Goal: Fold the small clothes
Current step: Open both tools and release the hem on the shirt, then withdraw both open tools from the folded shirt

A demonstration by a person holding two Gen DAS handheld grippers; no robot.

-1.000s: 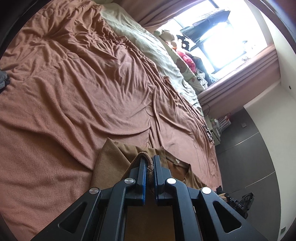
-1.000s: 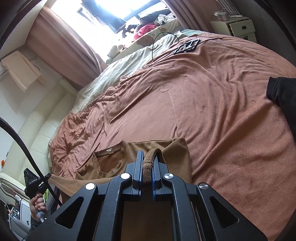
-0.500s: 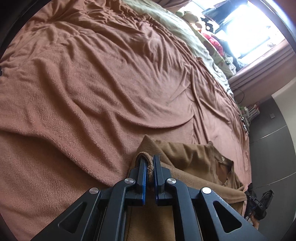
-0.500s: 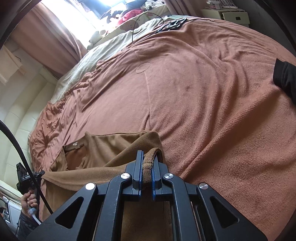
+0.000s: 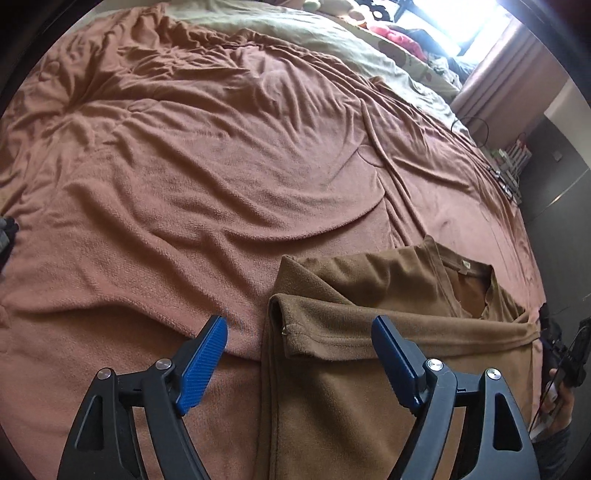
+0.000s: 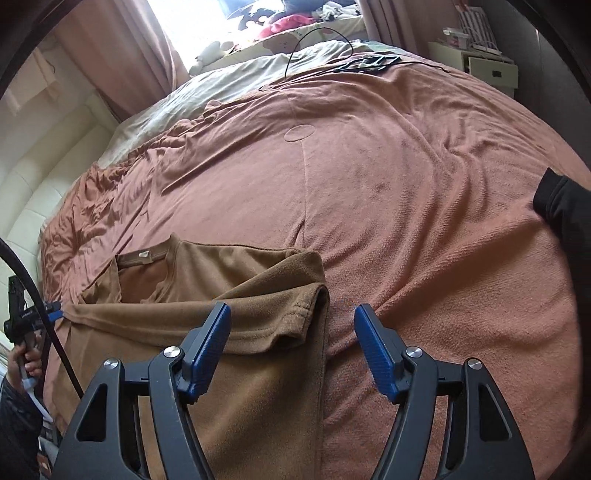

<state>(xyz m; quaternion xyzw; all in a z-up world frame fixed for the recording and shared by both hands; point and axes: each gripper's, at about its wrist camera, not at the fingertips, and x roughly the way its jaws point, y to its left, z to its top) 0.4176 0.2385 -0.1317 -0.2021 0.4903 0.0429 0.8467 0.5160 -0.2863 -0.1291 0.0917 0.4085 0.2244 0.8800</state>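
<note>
The brown shirt (image 5: 369,369), pinched half a second ago, is now being left lying on the rust-coloured blanket (image 5: 184,166), hem doubled toward the collar. The left gripper (image 5: 299,354) and right gripper (image 6: 291,343) are being held spread wide, empty.

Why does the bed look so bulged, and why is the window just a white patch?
Both wrist views use fisheye lenses, so the brown blanket curves and dark corners ring each picture. In the right wrist view the window is blown out by daylight; likewise in the left wrist view. The brown shirt stays evenly lit and sharp.
</note>
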